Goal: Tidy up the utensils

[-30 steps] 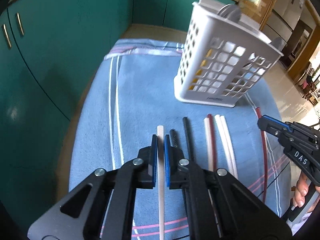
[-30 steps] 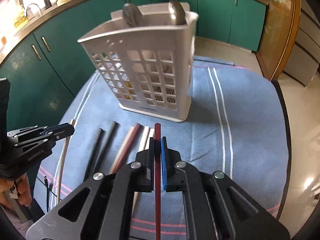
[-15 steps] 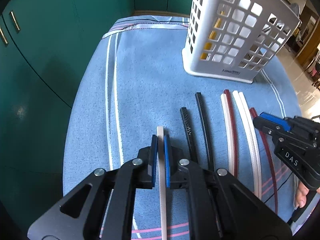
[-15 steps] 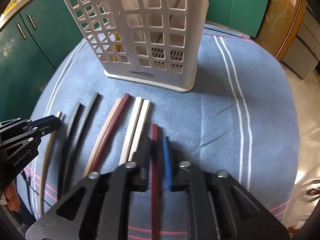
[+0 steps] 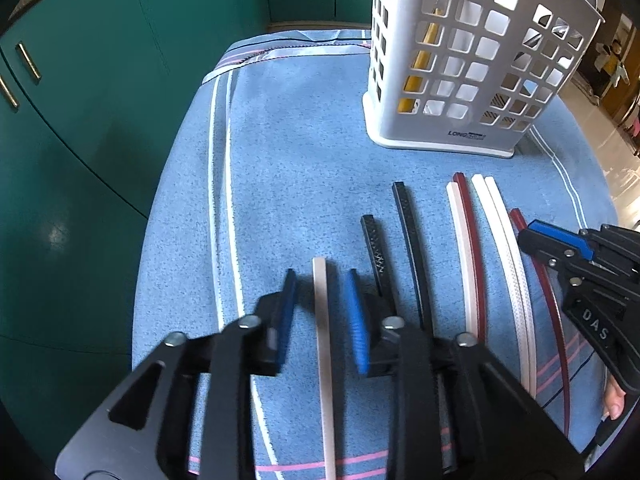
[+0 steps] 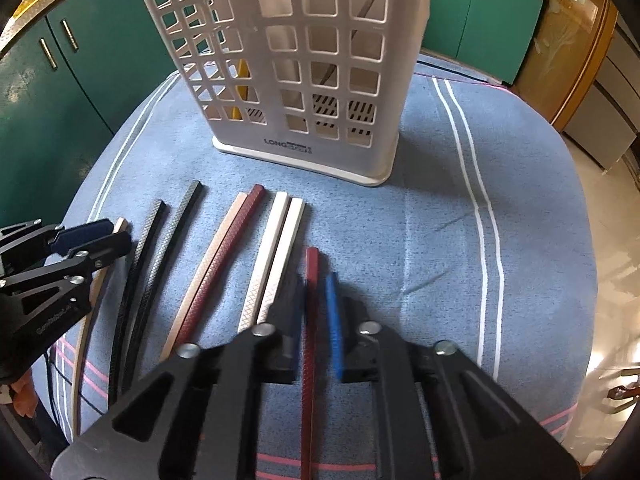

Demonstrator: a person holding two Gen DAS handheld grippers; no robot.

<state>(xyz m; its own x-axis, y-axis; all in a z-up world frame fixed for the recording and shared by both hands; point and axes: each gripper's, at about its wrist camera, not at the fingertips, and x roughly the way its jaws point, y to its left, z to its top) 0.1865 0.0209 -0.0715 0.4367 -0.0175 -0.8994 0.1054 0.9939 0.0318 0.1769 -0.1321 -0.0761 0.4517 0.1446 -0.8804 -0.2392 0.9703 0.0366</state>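
Several chopsticks lie side by side on a blue cloth (image 5: 280, 168) in front of a white slotted utensil basket (image 5: 472, 64). My left gripper (image 5: 320, 296) is open, its jaws apart on either side of a cream chopstick (image 5: 322, 320) that lies on the cloth. My right gripper (image 6: 316, 308) is open around a dark red chopstick (image 6: 310, 320), also on the cloth. Between them lie two black chopsticks (image 6: 160, 256), a cream and dark red pair (image 6: 224, 256) and two white ones (image 6: 276, 248). The basket also shows in the right wrist view (image 6: 304, 60).
The basket holds a yellow-handled utensil (image 5: 416, 68) and metal spoons. Teal cabinets (image 5: 100, 80) stand beyond the table's left and far edges. The cloth (image 6: 460, 220) has white stripes near its sides and pink stripes near me.
Both grippers have lowered their chopsticks to the cloth and opened, letting go of them. Both cameras moved down and closer to the basket.
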